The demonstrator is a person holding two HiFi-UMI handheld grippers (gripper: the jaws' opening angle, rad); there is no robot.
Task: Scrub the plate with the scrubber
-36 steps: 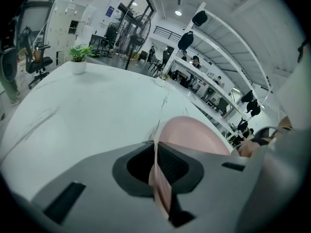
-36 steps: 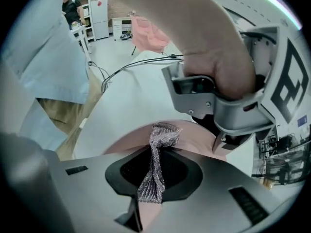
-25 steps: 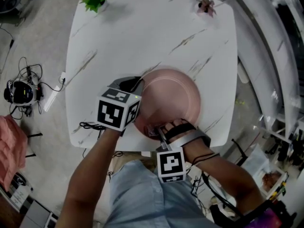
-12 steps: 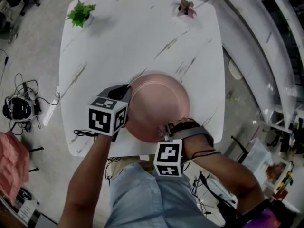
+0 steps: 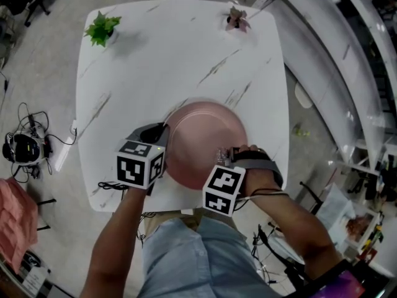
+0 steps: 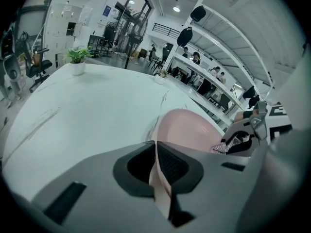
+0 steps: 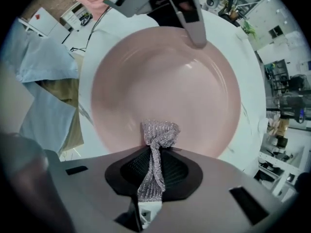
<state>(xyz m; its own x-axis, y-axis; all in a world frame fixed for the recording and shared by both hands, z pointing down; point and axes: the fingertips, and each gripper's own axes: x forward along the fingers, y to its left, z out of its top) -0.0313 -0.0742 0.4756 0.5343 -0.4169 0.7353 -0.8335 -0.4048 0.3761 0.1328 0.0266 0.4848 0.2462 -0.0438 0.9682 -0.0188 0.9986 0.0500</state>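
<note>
A round pink plate [image 5: 205,138] was set near the front edge of a table [image 5: 161,61], left rim clamped. A knotted silvery scrubber [image 7: 156,147] was held over its near rim.

- The plate [image 5: 205,143] lies on the table [image 5: 161,61], by its near edge.
- The left gripper [image 5: 161,133] grips the plate's left rim.
- The right gripper [image 5: 224,159] holds the scrubber [image 7: 158,135] over the plate's near-right part.
- A plant [image 5: 102,28] stands at the far-left corner.

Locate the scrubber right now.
In the right gripper view, the scrubber is clamped between the jaws of the right gripper, its bunched end at the near edge of the pink plate.
</note>
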